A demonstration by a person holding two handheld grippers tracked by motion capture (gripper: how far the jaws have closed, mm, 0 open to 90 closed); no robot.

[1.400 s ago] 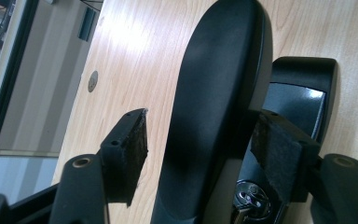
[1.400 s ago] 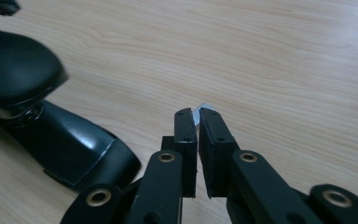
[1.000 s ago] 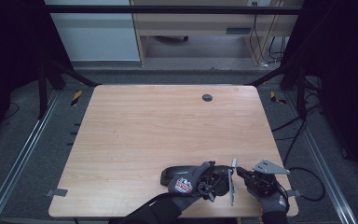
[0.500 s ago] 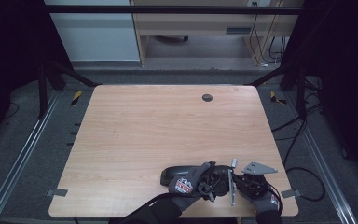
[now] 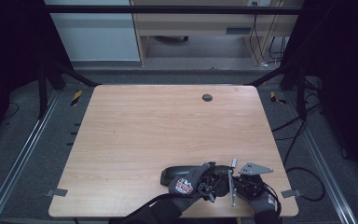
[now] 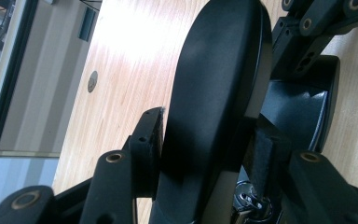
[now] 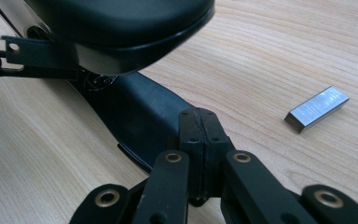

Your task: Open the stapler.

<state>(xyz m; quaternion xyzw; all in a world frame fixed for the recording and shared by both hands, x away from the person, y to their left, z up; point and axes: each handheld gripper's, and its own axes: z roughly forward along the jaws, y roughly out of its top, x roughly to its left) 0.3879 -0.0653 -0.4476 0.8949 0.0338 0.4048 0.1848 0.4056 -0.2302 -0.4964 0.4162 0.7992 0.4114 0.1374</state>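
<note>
Pale wooden tabletop is carrying one black hinged case at its near edge, lid standing up. Left tongs, having just been closing, are pinching that lid. Glove lettering is too small to read. Right tongs are pressing together, empty, beside the case's base. One small metal block is lying nearby in the right gripper view.

One black stapler, one staple block, two tongs

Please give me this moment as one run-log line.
left gripper: shut on stapler top | right gripper: shut, empty, at stapler base | staple block: loose on table
</note>
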